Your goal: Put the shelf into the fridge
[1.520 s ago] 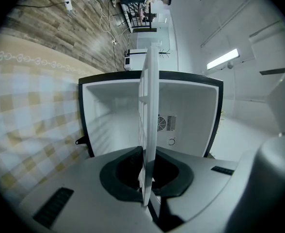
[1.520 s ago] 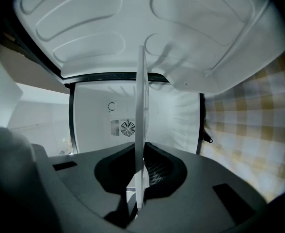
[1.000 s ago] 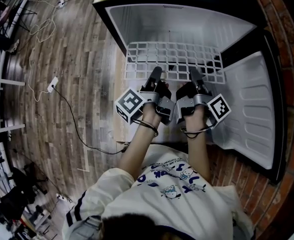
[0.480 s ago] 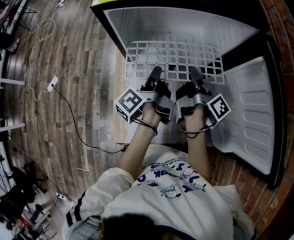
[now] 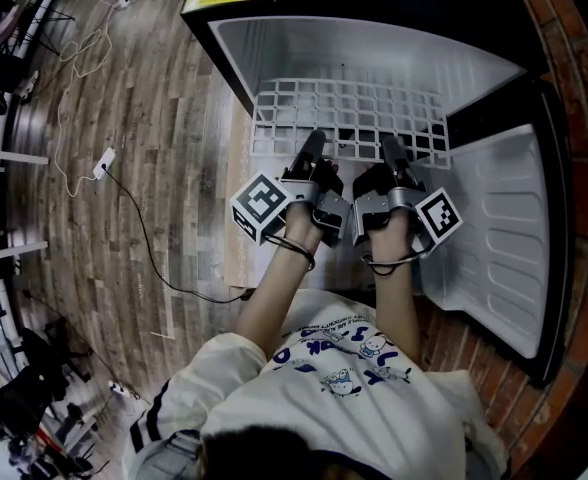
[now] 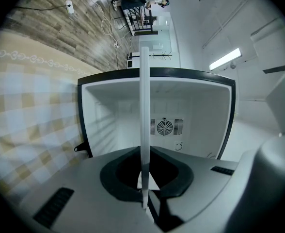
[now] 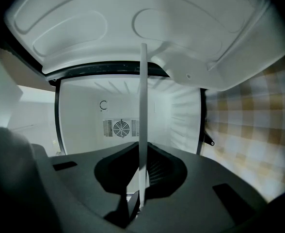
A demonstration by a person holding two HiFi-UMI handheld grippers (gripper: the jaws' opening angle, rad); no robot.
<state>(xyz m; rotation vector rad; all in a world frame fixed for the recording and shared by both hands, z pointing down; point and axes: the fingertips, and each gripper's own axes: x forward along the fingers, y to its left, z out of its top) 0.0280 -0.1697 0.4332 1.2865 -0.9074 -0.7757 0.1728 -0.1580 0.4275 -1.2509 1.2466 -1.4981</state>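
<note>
Forearms (image 5: 274,298) parallel toward fridge (image 5: 374,58); left gripper (image 5: 312,148), right gripper (image 5: 392,152) each pinching shelf (image 6: 143,110) edge.

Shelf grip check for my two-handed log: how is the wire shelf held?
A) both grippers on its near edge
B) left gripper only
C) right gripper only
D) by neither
A: the left gripper and right gripper each clamp the shelf at its near edge, seen edge-on between their jaws in both gripper views.

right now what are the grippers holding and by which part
The left gripper and right gripper both grip the wire shelf by its near edge.
</note>
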